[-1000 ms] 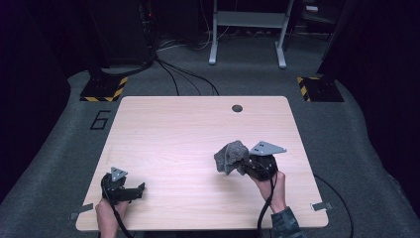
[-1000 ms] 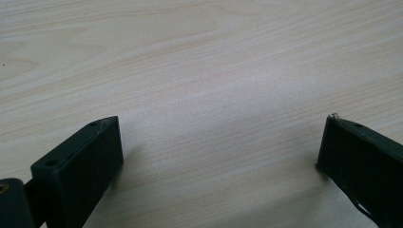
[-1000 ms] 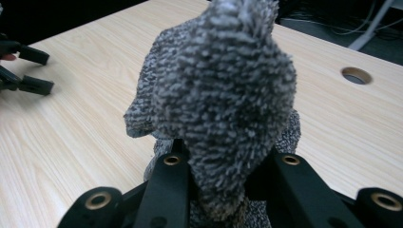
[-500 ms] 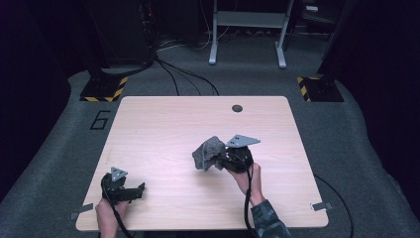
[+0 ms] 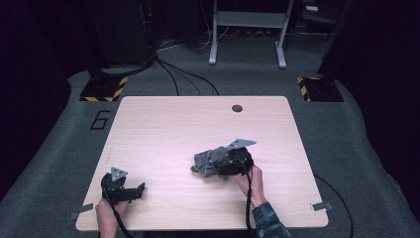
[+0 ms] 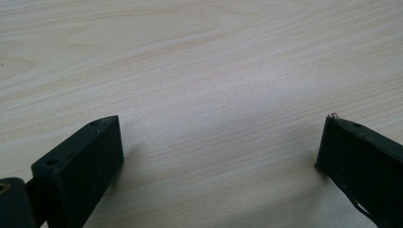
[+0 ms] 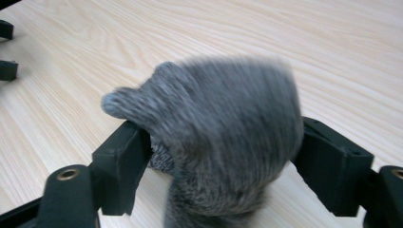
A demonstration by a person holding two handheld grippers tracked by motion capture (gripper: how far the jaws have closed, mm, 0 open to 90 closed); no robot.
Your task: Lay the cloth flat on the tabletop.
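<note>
Right gripper (image 5: 220,166), centre-right of the high view, clamps the bunched grey cloth (image 7: 214,133) for carrying; left gripper (image 5: 130,191), lower left, idles with jaws apart.

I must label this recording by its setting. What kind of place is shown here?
Probably a lab or recording studio, not a home: a bare wooden table on grey carpet, hazard-striped floor bases, loose cables, and a number 6 marked on the floor.

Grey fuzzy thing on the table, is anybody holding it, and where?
Yes. The right gripper has the grey cloth bunched between its fingers, gripped around its middle. The left gripper is open and holds nothing.
</note>
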